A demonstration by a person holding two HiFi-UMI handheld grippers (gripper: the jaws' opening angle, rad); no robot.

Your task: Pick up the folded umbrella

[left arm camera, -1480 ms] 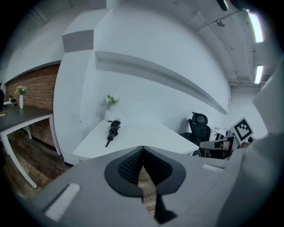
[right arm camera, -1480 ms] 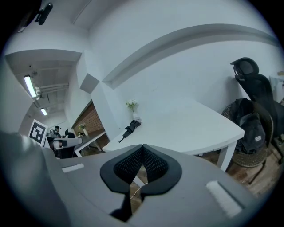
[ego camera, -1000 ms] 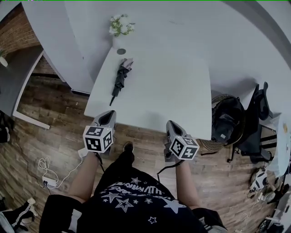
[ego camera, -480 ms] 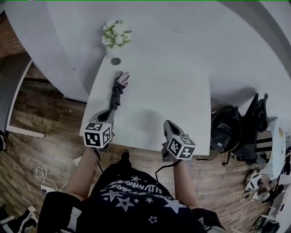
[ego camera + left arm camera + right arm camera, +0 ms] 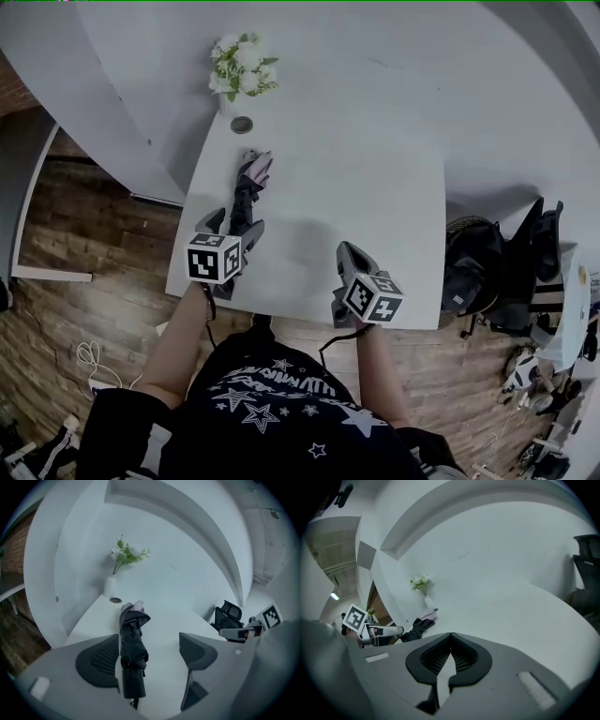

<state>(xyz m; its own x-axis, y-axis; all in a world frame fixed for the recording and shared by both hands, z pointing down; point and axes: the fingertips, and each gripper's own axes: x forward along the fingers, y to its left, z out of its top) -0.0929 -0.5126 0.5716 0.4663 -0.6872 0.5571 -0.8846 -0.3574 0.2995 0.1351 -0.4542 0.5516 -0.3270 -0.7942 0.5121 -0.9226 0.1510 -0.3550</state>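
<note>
Now left gripper [image 5: 232, 223] tilts down, jaws opening astride the folded umbrella [image 5: 133, 644]; right gripper [image 5: 451, 638], jaws clenched.

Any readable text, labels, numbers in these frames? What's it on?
Shirt print: a line of lettering among stars, too blurred to read.
Marker cubes: black-and-white square patterns, no words.
Umbrella, vase: no label visible.
Nothing quotable.
</note>
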